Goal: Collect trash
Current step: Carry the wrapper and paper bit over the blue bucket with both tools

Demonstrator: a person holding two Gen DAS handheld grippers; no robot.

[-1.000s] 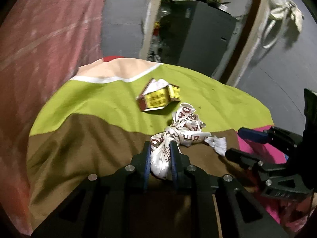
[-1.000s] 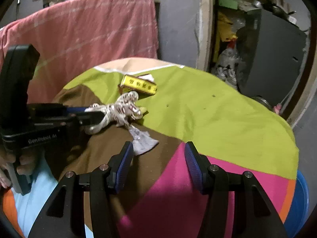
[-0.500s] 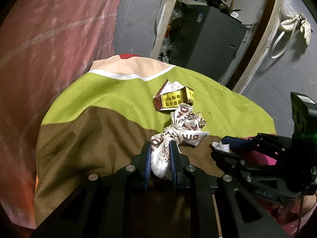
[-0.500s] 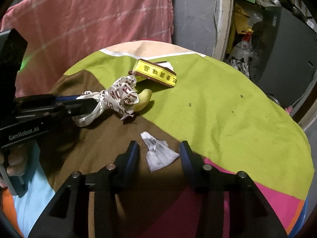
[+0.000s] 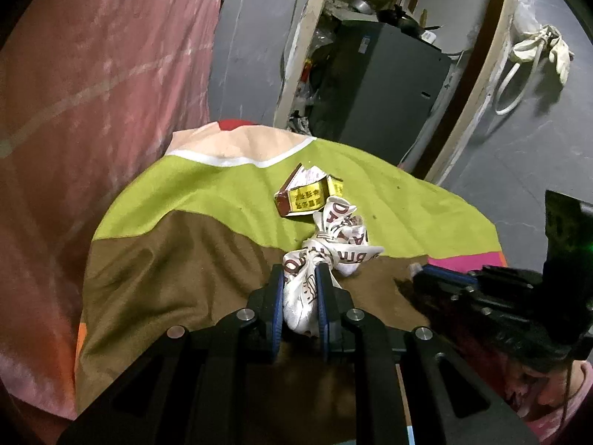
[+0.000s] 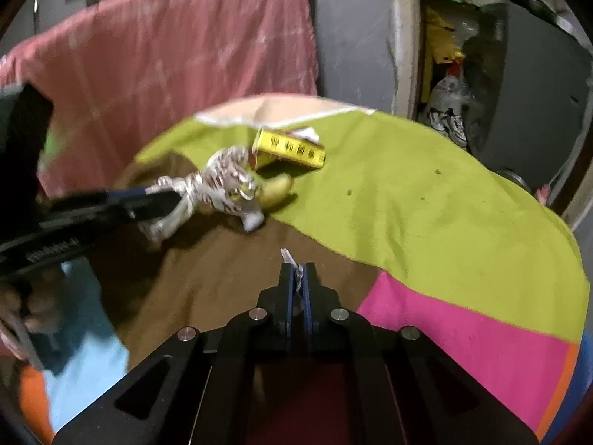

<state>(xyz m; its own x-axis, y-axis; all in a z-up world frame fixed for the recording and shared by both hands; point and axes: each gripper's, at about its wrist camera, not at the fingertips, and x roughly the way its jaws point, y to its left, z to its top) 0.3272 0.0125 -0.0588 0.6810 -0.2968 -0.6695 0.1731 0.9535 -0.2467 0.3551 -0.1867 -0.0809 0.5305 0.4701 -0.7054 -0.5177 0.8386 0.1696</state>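
Right tongs (image 6: pixel 296 278) newly clamped on scrap (image 6: pixel 288 256), tip forward

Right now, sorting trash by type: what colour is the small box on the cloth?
Yellow with a dark red-brown side; the box shows best in the left wrist view.

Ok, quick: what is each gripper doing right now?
Left gripper: shut on the crumpled white wrapper with brown lettering.
Right gripper: jaws have just been closing, shut on a small grey paper scrap.

Two wrist fisheyes — close, angled down, sharing the colourful tablecloth (image 5: pixel 222 200) and yellow box (image 6: pixel 289 148)
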